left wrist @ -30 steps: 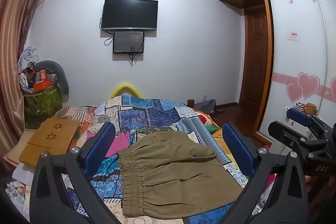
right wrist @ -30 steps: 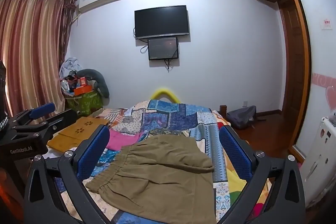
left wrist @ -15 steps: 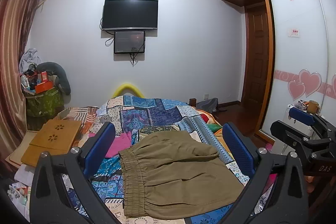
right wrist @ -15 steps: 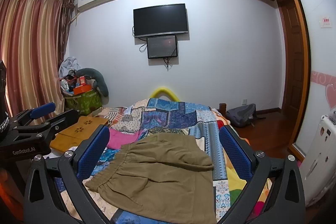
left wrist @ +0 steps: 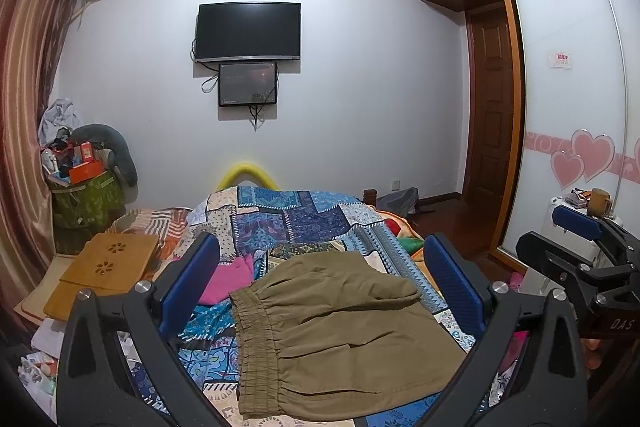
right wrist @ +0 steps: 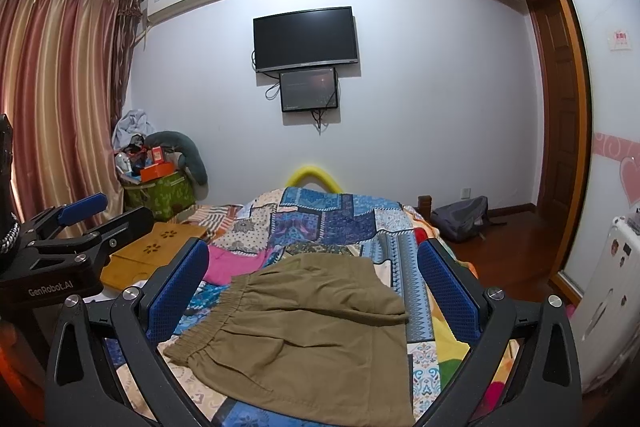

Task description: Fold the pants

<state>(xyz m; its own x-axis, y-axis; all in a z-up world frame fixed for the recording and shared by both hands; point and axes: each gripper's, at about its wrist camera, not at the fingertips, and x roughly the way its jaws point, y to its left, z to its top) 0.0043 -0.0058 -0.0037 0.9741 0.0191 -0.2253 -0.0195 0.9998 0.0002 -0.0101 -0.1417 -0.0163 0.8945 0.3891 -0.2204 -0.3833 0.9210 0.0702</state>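
Olive-brown pants [left wrist: 344, 343] lie folded on the patchwork quilt [left wrist: 288, 219] of the bed, elastic waistband to the left, framed between the blue pads of the left gripper [left wrist: 320, 287] and, from the other side, the right gripper [right wrist: 312, 291]. Both grippers hover above the cloth with jaws spread wide, holding nothing. Beyond the pants lie a pink garment [right wrist: 236, 263] and a wooden lap desk [left wrist: 108, 263], and a dark television [right wrist: 304, 39] hangs on the far wall.

Both wrist views face forward over the bed [left wrist: 288, 215], sharing the television [right wrist: 305, 39].
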